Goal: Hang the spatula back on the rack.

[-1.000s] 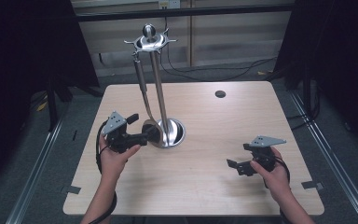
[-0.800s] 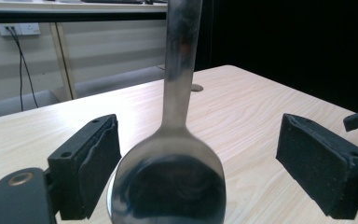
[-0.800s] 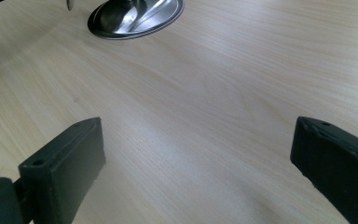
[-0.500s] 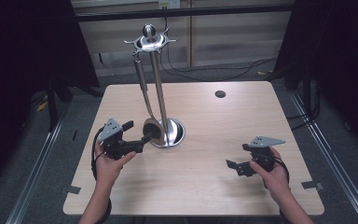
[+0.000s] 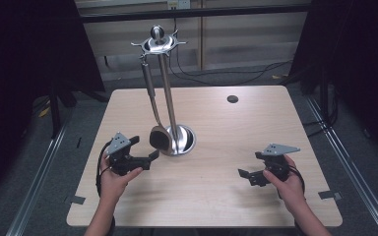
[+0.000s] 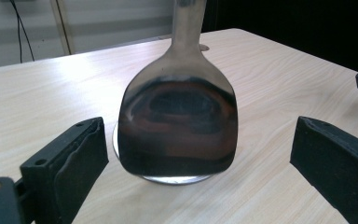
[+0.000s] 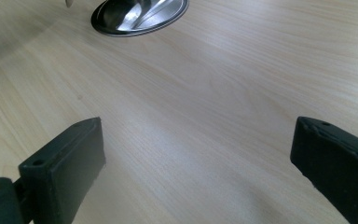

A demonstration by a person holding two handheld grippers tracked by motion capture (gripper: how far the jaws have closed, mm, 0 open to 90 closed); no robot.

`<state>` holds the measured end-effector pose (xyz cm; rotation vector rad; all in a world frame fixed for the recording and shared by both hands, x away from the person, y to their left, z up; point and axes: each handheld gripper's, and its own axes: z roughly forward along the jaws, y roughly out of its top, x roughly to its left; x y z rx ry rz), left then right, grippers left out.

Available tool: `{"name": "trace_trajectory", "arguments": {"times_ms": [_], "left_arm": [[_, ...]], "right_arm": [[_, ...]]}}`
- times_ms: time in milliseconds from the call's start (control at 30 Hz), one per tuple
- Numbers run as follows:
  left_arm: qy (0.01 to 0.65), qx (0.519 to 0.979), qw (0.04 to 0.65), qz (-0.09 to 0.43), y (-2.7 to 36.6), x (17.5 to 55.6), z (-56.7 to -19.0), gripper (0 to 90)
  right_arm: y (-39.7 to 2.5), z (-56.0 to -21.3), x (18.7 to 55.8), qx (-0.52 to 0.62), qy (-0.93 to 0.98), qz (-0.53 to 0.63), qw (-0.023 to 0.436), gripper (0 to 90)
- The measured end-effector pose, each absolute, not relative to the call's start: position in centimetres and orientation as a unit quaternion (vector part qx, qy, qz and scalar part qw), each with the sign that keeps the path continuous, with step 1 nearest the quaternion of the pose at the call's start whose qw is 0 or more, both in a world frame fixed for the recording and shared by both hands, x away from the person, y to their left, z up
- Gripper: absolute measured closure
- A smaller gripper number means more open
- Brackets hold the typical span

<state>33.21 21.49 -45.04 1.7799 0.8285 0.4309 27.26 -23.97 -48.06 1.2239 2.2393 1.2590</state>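
High view: spatula (image 5: 160, 137) hangs from utensil stand (image 5: 171, 98); no grasp made.
Left tongs (image 5: 145, 152) gape just beside its blade; right tongs (image 5: 246, 177) gape, empty, over worktop (image 5: 256, 128).

L tongs (image 5: 145, 149) jaws wide apart; R tongs (image 5: 246, 176) likewise, both handheld.

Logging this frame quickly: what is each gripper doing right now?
Left gripper: open, holding nothing, jaws either side of the hanging spatula without touching.
Right gripper: open, holding nothing, over bare table.
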Motion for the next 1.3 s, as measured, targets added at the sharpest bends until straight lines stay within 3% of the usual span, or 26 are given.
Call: {"name": "trace_trajectory", "arguments": {"times_ms": [1300], "left_arm": [[0.375,0.769,0.494,0.153,22.7,33.1,-47.7,3.1]], "right_arm": [[-23.7,-48.2,27.3,0.413,0.788,0.434,0.143,2.7]]}}
